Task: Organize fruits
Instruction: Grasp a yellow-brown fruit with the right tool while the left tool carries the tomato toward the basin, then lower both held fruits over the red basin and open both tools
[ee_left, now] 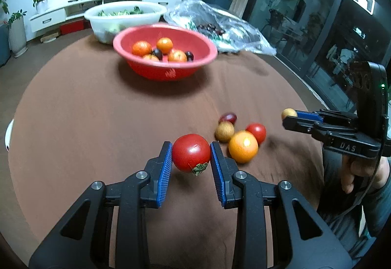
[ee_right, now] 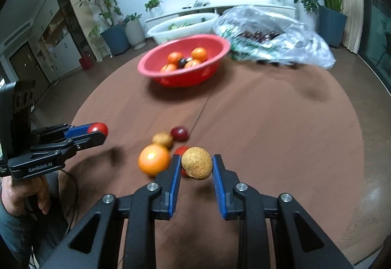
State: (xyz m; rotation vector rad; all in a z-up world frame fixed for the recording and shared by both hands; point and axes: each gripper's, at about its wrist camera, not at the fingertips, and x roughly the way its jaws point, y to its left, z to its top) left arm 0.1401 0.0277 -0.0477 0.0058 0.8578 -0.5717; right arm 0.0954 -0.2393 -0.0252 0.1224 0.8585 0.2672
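We see the red tomato clamped between the blue pads of the left gripper, lifted off the brown tabletop, stem end down. The right gripper has its pads closed on a tan round fruit, also held off the cloth.

On the tabletop just ahead of both grippers sits a small loose cluster: an orange fruit, a second tan fruit, a smaller red tomato and a dark red plum-like fruit, touching or nearly so. The cluster lies near the near edge, between the two grippers.

Toward the far side stands the red bowl, holding several orange fruits and two dark ones. Nothing lies between the cluster and the bowl. Behind it, at the far edge, a white tub with greens and a crumpled clear plastic bag with dark fruit inside.

A hand grips the right gripper's handle.
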